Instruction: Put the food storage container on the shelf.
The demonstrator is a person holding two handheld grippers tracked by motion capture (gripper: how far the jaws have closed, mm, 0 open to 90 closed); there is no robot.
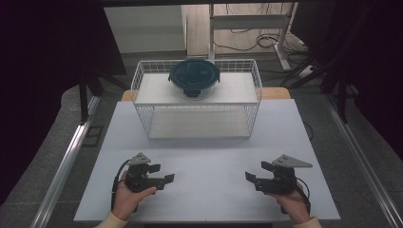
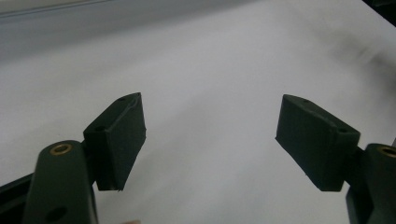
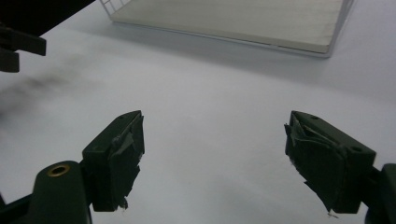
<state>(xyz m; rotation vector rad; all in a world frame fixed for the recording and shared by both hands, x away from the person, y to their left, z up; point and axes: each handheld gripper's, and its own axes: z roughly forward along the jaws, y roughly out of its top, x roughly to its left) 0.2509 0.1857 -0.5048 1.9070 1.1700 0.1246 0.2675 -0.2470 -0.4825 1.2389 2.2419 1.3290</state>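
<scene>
- Two grippers sit low near the front edge of the tabletop, and both are empty.
- Left gripper is over by the front left corner, jaws spread wide with nothing but bare white surface between the pads.
- Right gripper mirrors it toward the front right corner, also gaping, and its pads look scuffed, the facing torn at the edges.
- Nearest thing to reach for is the round container, well apart from both hands, up at the back edge of the tabletop.
- It rests on the upper shelf of a white wire basket, roughly centred on that shelf's width.
- Dark blue-green lid on top with what look like clip tabs at the sides; the bowl beneath looks clear, glass or hard plastic, I cannot tell which.
- My guess is it handles stiff and a bit weighty, nothing that gives under a squeeze.
- Smooth clear walls would likely be slippery for worn pads, so I would not trust a pinch on the bowl's side.
- Lid rim and the clip tabs look the better purchase, one gripper on each side, opposite each other.
- If it is glass it could chip against the basket's wire rim, so lift straight up and clear of the wires before bringing it forward.
- Contents are hidden under the lid, so keep it level.
</scene>
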